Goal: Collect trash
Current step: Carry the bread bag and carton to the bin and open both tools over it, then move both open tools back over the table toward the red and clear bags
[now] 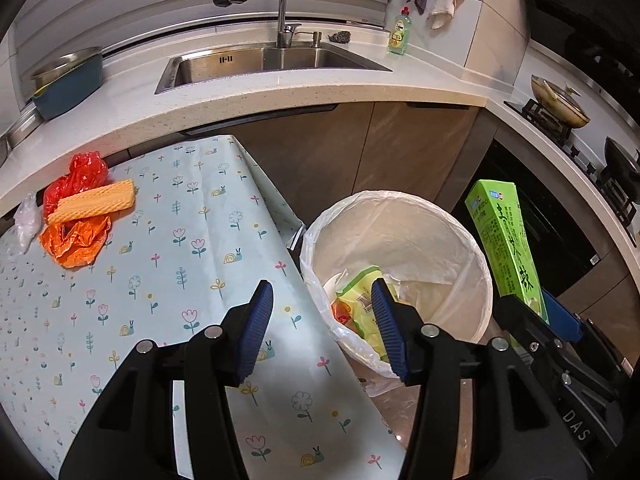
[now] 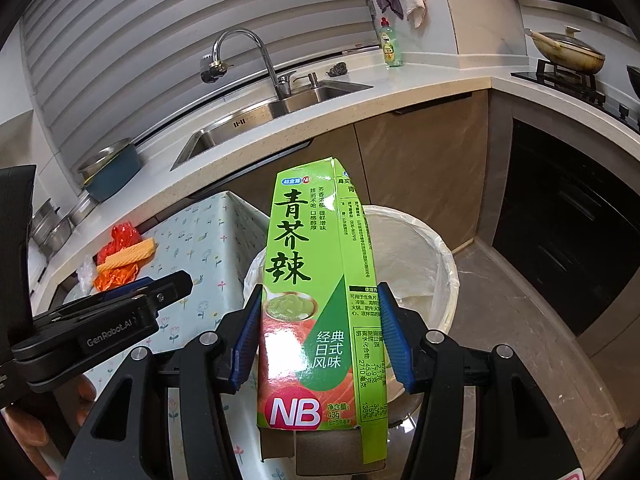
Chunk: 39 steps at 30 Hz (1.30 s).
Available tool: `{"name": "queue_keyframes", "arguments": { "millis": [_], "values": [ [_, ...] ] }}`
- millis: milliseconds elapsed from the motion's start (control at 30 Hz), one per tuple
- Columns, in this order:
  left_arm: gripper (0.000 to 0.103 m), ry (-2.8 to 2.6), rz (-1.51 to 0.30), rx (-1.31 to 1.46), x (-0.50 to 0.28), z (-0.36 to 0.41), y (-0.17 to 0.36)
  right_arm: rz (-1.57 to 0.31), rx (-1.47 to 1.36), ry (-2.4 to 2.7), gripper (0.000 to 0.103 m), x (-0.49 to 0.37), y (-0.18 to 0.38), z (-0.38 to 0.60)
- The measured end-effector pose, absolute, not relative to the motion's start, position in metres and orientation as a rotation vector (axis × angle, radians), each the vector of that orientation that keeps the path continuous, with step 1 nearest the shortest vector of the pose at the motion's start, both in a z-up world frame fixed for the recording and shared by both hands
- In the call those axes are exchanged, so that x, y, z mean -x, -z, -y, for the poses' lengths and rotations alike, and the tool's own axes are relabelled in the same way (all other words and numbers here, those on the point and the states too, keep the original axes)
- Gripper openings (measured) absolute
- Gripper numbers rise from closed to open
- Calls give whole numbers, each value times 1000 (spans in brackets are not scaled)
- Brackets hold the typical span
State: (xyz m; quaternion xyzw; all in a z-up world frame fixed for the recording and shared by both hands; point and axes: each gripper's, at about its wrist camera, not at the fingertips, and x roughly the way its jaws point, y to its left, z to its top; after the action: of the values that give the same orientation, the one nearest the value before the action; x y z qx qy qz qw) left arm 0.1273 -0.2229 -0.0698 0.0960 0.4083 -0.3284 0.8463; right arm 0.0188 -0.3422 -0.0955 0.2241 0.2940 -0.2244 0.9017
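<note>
Trash left on the floral surface (image 1: 192,240), left wrist view: one yellow foam sleeve (image 1: 94,201), two crumpled orange-red bags (image 1: 76,240) and one clear plastic wad (image 1: 26,220), all bunched at the far left corner. Left gripper (image 1: 322,328) has its fingers spread wide with nothing in them, hanging over the surface edge and the one lined bin (image 1: 400,264), which already has a green wrapper (image 1: 360,292) inside.

Right wrist view: right gripper (image 2: 320,344) has both blue fingers (image 2: 246,344) pressed on one green wasabi box (image 2: 316,292), upright, just above the bin (image 2: 440,264).
</note>
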Motion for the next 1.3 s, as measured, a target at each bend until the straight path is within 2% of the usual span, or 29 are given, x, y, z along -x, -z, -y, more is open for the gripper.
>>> {"name": "queue_keyframes", "arguments": {
  "millis": [200,333,400,533,1300],
  "values": [
    [50,672,-853,-209,-130,217,72,-624,-447,458,53,-33,97,344],
    [66,646,-849,-195,-133,210,71,-639,-425,467,54,-44,100,346],
    [68,634,-847,-189,-135,206,71,-650,-413,479,56,-49,100,347],
    [68,616,-844,-183,-138,198,70,-631,-413,480,59,-48,95,344],
    [68,541,-818,-119,-147,136,56,-621,-355,377,60,-61,70,281]
  ]
}}
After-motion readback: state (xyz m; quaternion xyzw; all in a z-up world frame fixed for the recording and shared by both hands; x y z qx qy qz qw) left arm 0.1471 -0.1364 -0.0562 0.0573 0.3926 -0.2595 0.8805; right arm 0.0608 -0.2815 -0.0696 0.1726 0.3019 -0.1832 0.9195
